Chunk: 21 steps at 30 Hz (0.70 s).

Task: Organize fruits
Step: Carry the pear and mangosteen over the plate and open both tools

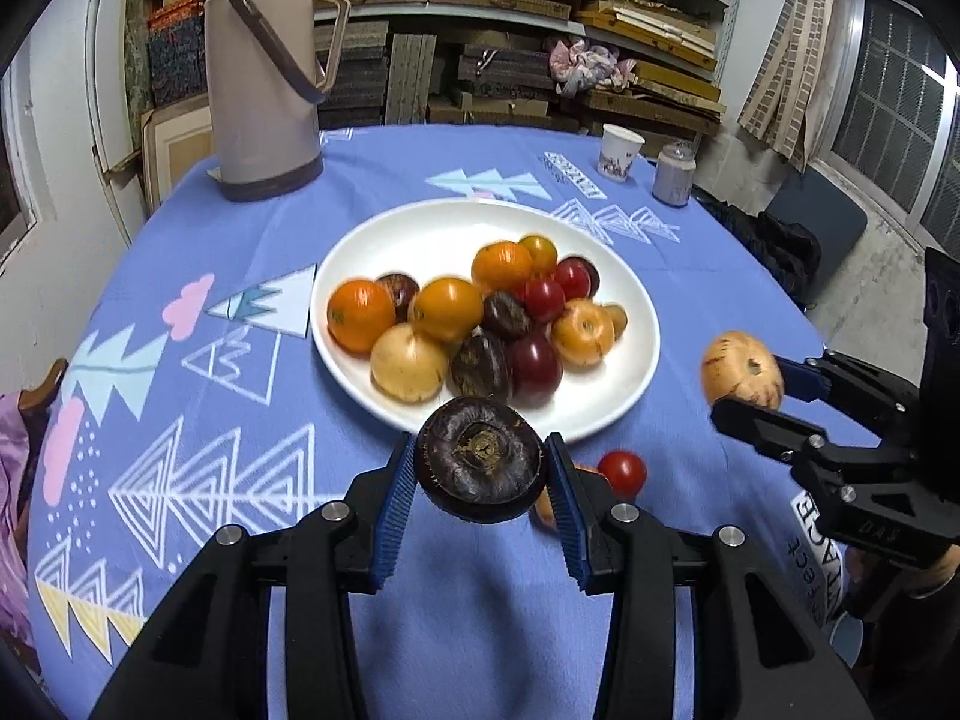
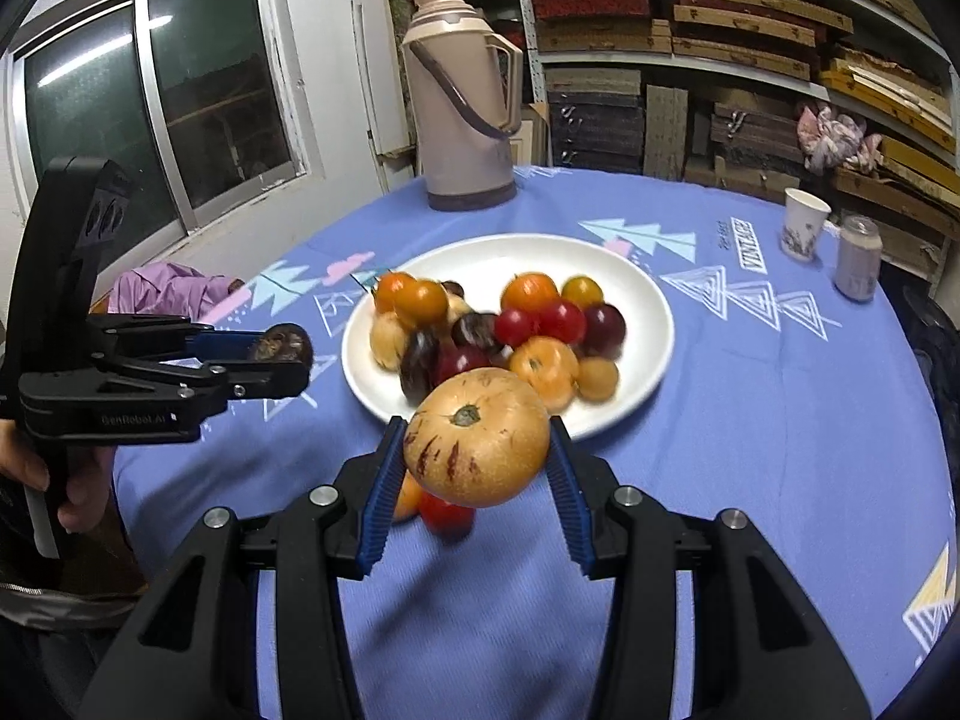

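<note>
Left wrist: dark fruit (image 1: 480,459) between tool (image 1: 480,468) pads

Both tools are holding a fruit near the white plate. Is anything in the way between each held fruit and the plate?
Nothing visible blocks either path. The left tool holds the dark fruit just short of the white plate; the right tool holds the tan fruit likewise. The plate's near half is already piled with fruit; its far half is bare.

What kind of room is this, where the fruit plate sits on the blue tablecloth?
Probably a storeroom or workshop doubling as an eating spot: shelves packed with flat boxes and boards stand behind the table, which carries a thermos and a paper cup.
</note>
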Motion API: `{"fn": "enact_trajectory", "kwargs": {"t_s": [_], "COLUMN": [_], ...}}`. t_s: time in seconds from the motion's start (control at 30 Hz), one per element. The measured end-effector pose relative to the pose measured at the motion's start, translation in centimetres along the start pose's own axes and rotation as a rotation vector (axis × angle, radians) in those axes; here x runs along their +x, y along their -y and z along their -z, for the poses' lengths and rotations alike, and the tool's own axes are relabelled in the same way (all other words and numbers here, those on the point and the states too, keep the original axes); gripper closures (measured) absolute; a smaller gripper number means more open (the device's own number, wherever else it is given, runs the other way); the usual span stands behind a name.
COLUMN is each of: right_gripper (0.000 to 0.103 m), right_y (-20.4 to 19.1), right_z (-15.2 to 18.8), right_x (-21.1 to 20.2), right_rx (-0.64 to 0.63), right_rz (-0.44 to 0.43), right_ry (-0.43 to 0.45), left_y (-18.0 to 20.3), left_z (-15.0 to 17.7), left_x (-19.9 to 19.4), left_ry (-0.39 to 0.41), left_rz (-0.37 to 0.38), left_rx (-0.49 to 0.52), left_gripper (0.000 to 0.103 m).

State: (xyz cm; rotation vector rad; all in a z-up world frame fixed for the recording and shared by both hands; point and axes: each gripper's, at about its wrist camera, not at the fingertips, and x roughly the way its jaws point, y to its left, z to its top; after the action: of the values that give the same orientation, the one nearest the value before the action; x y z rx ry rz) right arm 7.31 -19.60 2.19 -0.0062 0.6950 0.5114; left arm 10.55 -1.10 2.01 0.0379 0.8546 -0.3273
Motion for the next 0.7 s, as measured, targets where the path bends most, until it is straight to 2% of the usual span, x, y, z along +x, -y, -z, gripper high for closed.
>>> {"fn": "enact_trajectory", "kwargs": {"t_s": [0.4,0.7], "right_gripper": [0.058,0.058], "right_y": [1.2,1.6], "right_z": [-4.5,-5.9], "right_x": [4.5,7.2], "right_rx": [0.057,0.057], "right_rz": [-0.016,-0.014], "right_ry": [0.015,-0.008], "left_y": [-1.1,-2.2], "left_z": [-4.2,-6.1], "left_x": [2.4,4.8], "left_ry": [0.019,0.001], "left_rz": [-0.011,-0.015], "left_rx": [-0.018,-0.05], "left_gripper": [0.06,0.06]}}
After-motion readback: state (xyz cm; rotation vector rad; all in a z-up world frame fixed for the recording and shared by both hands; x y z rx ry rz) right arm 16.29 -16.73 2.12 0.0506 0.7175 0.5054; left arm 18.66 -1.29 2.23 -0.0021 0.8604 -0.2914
